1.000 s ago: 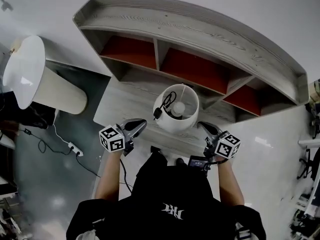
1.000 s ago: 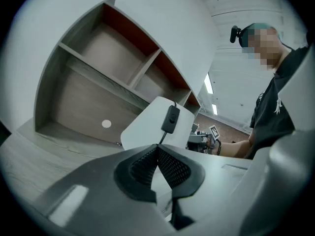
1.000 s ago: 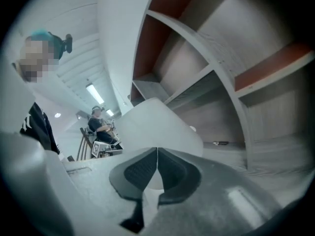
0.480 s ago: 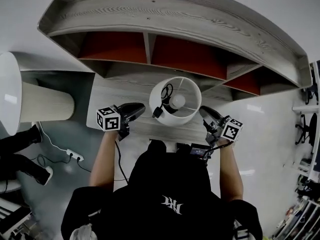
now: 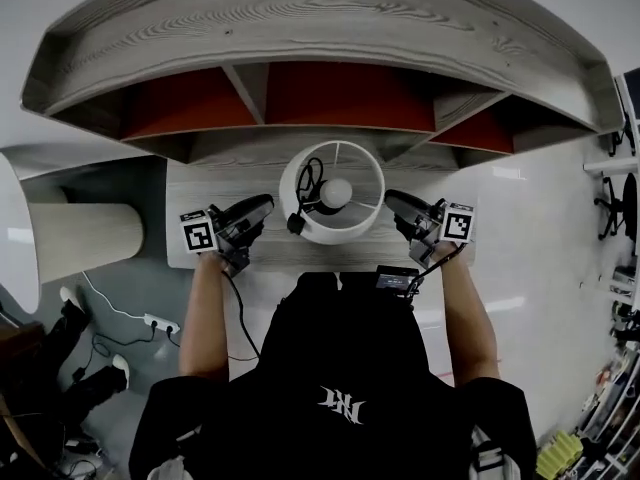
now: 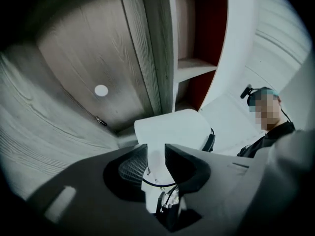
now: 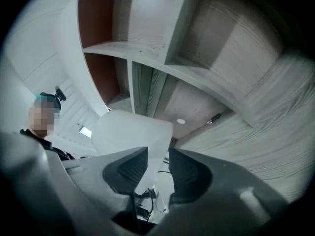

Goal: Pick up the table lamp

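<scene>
Both the left gripper [image 5: 263, 205] and right gripper [image 5: 392, 201] flank the lamp [image 5: 345, 226] on the surface [image 5: 186, 194], jaws just opening, half apart, empty.

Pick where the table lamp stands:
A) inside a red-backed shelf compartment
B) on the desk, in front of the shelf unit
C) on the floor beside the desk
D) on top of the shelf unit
B: the table lamp stands upright on the desk, just in front of the shelf unit.
</scene>
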Demonstrator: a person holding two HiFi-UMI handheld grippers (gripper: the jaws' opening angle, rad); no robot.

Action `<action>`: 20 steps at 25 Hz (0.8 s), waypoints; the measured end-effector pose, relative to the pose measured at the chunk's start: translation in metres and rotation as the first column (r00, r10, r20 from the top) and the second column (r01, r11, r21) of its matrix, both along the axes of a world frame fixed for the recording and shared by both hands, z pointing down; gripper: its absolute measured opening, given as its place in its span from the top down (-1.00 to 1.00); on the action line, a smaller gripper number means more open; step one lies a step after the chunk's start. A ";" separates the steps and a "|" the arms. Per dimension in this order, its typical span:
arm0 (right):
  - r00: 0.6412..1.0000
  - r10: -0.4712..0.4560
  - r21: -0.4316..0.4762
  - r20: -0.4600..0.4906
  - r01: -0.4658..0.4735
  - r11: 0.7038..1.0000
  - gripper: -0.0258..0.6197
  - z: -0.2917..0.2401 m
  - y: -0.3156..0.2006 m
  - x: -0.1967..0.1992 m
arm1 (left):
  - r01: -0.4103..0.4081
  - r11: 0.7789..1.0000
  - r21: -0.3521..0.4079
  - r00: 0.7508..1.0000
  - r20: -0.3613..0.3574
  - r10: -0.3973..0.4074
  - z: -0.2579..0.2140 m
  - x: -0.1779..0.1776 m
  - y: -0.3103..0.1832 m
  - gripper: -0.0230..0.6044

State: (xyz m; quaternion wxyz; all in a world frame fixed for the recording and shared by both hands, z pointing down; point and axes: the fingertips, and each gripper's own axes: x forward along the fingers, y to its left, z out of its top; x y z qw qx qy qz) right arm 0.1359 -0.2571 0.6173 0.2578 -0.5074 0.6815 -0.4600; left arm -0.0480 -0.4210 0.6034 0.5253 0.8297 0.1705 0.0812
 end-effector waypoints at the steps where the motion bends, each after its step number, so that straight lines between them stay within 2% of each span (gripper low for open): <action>1: 1.000 -0.010 0.001 0.025 0.010 1.000 0.52 0.003 0.001 0.001 | 0.017 0.999 -0.031 1.000 -0.007 -0.017 0.001 -0.001 -0.001 0.60; 3: 0.996 -0.046 0.022 0.070 0.045 0.999 0.50 0.005 0.002 0.000 | 0.035 0.998 -0.059 0.999 -0.003 -0.035 0.005 -0.003 -0.002 0.56; 6: 0.987 -0.093 0.030 0.133 0.089 0.996 0.44 0.013 0.001 -0.004 | 0.020 0.999 -0.034 0.999 0.031 -0.018 0.013 -0.006 0.001 0.38; 8: 0.978 -0.112 0.031 0.176 0.108 0.994 0.41 0.016 0.003 -0.007 | 0.024 0.999 -0.047 0.999 0.038 -0.022 0.017 -0.005 0.003 0.38; 11: 0.963 -0.132 0.058 0.236 0.122 0.991 0.36 0.018 0.003 -0.009 | 0.052 0.992 -0.111 0.999 0.012 -0.051 0.011 0.001 0.004 0.31; 15: 0.942 -0.130 0.102 0.310 0.103 0.989 0.33 0.017 -0.003 -0.007 | 0.079 0.971 -0.225 0.997 -0.009 -0.083 0.016 -0.001 0.004 0.27; 20: 0.928 -0.169 0.117 0.333 0.137 0.984 0.33 0.014 -0.005 -0.011 | 0.077 0.963 -0.258 0.996 -0.016 -0.084 0.018 0.004 0.013 0.25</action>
